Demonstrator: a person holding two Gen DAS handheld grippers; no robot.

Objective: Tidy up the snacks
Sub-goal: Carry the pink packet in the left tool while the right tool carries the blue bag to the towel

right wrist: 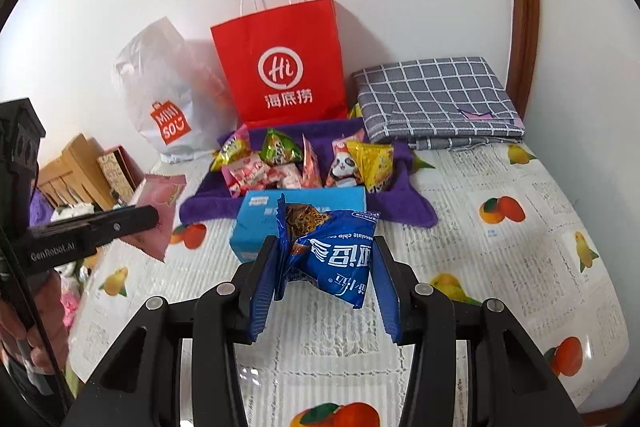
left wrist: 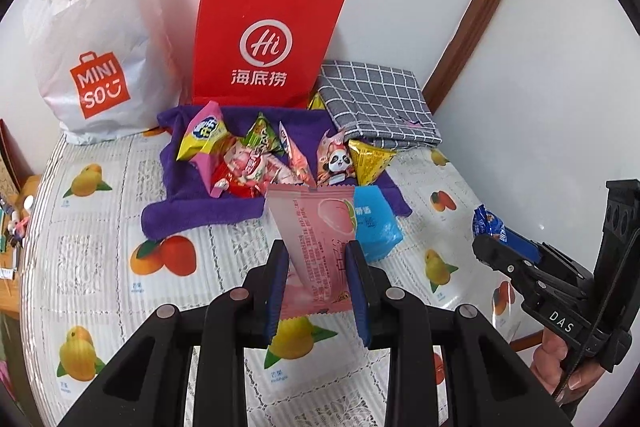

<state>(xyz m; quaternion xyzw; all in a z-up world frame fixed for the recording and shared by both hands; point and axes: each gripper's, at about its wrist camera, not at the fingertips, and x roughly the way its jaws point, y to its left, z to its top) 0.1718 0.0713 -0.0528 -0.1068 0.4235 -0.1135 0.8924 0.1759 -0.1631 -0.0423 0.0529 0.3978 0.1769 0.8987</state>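
Left wrist view: left gripper (left wrist: 317, 267) clamps pink packet (left wrist: 316, 247); right gripper (right wrist: 326, 267) pinches blue packet (right wrist: 330, 251). Advise a level carry to the purple cloth (left wrist: 188, 179), frame centre.

Our left gripper (left wrist: 317, 269) matte black with silver pivot screws, our ribbed blue finger pads (left wrist: 357, 291), our right gripper (right wrist: 325, 269) likewise, white "DAS" and "GenRobot.AI" lettering on the handles, our bare-skinned hand (left wrist: 560, 367) behind.
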